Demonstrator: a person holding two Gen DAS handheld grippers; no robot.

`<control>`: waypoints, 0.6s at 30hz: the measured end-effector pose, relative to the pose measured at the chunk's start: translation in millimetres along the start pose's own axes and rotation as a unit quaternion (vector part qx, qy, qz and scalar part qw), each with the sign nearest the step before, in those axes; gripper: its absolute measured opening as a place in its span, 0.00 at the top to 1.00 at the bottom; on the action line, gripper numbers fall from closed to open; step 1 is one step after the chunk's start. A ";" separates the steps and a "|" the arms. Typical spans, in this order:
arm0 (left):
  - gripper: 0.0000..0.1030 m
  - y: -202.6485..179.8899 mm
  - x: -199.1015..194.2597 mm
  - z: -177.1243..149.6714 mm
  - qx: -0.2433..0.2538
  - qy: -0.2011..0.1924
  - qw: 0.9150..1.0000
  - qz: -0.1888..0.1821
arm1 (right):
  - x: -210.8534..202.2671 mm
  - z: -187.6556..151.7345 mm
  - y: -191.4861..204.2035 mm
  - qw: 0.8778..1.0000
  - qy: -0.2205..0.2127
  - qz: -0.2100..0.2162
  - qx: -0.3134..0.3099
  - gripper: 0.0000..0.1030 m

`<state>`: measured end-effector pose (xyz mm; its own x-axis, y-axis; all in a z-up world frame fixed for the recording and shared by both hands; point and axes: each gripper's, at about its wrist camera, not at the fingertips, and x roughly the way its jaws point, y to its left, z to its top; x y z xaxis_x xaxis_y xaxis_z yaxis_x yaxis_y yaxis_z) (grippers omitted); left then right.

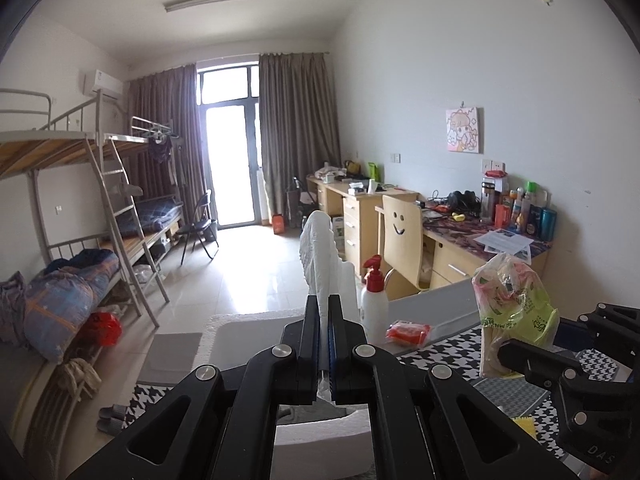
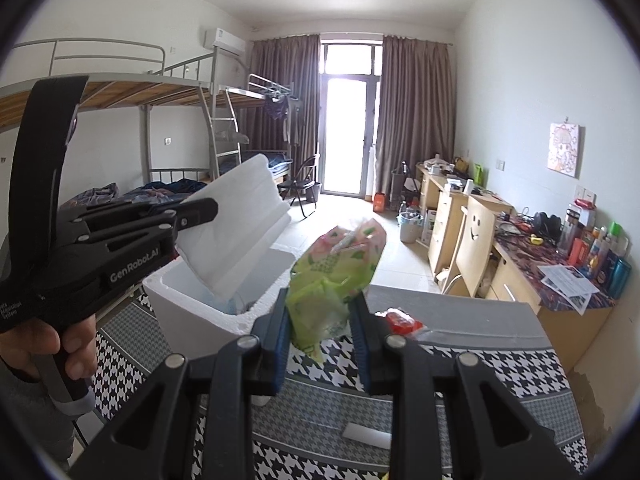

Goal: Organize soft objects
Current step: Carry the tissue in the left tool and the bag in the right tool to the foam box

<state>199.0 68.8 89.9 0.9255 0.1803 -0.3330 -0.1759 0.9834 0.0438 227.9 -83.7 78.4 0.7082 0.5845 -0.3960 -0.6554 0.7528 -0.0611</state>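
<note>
My left gripper [image 1: 325, 312] is shut on the white foam lid [image 1: 318, 252] and holds it tilted up above the white foam box [image 2: 208, 312]; the lid [image 2: 236, 216] and left gripper [image 2: 200, 212] also show in the right wrist view. My right gripper [image 2: 322, 320] is shut on a green and pink plastic bag [image 2: 336, 276] and holds it above the houndstooth table cloth [image 2: 500, 364], right of the box. The bag [image 1: 512, 304] and right gripper [image 1: 516, 356] also show in the left wrist view.
A white pump bottle with a red top [image 1: 374, 300] and a red packet [image 1: 408, 332] sit on the table behind the box. A yellow sponge [image 1: 524, 426] lies near the right gripper. Desks with a wooden chair [image 1: 400, 240] stand right, bunk beds [image 1: 80, 208] left.
</note>
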 end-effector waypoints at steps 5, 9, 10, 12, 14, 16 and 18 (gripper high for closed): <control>0.97 8.5 4.4 -1.8 -0.009 0.008 1.000 0.012 | 6.0 3.9 6.9 1.000 0.000 0.010 -0.009 0.69; 0.97 14.5 7.8 -2.3 -0.012 0.011 1.000 0.022 | 11.7 6.9 9.7 1.000 0.003 0.017 -0.013 0.69; 0.97 15.9 8.1 -2.0 -0.013 0.011 1.000 0.023 | 12.7 7.5 12.2 1.000 0.004 0.019 -0.014 0.69; 0.97 19.3 10.8 -2.1 -0.016 0.014 0.999 0.028 | 15.3 8.3 15.4 1.000 0.006 0.021 -0.018 0.69; 0.97 21.3 15.7 -3.4 -0.017 0.020 0.999 0.031 | 17.3 8.0 18.1 0.999 0.007 0.023 -0.021 0.69; 0.97 25.2 20.0 -5.3 -0.019 0.025 0.999 0.034 | 20.5 9.5 20.8 0.999 0.010 0.026 -0.024 0.69; 0.97 28.6 25.6 -7.0 -0.022 0.031 0.999 0.035 | 23.3 10.8 22.8 0.999 0.012 0.028 -0.025 0.69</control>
<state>215.3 101.4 76.0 0.8882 0.2449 -0.3889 -0.2543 0.9667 0.0280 232.3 -49.6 77.7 0.6642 0.6174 -0.4215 -0.7066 0.7026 -0.0841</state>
